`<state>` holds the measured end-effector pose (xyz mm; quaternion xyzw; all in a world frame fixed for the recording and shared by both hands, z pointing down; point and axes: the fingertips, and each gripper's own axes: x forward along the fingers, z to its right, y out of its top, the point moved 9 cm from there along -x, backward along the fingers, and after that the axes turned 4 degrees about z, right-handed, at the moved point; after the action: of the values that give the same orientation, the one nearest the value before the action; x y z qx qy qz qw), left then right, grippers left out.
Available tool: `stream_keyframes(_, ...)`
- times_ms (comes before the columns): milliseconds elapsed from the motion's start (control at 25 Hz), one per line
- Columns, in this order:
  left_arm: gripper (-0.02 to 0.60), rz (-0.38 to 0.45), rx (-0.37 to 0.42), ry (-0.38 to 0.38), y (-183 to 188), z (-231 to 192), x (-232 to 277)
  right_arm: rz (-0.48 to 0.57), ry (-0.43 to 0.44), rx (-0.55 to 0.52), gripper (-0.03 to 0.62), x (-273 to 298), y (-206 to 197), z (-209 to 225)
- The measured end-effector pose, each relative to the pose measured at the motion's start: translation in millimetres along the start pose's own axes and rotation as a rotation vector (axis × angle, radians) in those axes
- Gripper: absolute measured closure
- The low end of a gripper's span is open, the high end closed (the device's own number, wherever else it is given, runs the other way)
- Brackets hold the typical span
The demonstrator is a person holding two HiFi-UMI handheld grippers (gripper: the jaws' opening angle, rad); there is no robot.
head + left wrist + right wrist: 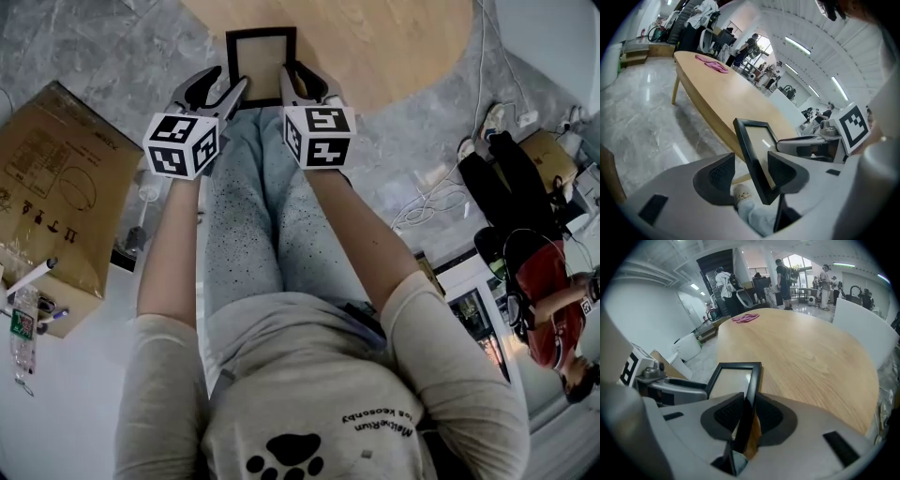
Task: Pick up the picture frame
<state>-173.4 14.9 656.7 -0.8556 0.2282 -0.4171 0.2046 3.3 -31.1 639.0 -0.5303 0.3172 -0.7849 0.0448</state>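
Black rectangular picture frame [262, 56]: my right gripper [296, 75] clamps its 3 o'clock edge. My left gripper [228, 82], narrowly open, straddles its 9 o'clock edge. Long axis runs 12–6 o'clock.

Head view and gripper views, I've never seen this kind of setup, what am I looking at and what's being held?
No robot: a person holds a two-jaw gripper in each hand. The head view looks down from the person's head; each gripper view looks along its own jaws. The right gripper is clamped on the picture frame by its right edge; the left gripper straddles the left edge, jaws apart. The frame is at the near edge of the wooden table; a pink item lies at its far end.
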Motion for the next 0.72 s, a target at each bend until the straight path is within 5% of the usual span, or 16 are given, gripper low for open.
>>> stream_keyframes(320,0.336,-0.036,-0.257,-0.139,-9.7,-17.2,22.9,0.000,0.055,-0.030,0.509,1.6,1.2,-0.5)
stream_keyframes(560,0.336,-0.041,-0.329,-0.221,-9.8,-18.4,25.0,-0.017,0.123,-0.051,0.511,4.2,-3.5,-11.3)
stream_keyframes(720,0.336,-0.012,-0.444,-0.265,-14.8,-17.4,21.5,-0.016,0.140,-0.034,0.513,4.7,-6.2,-13.8)
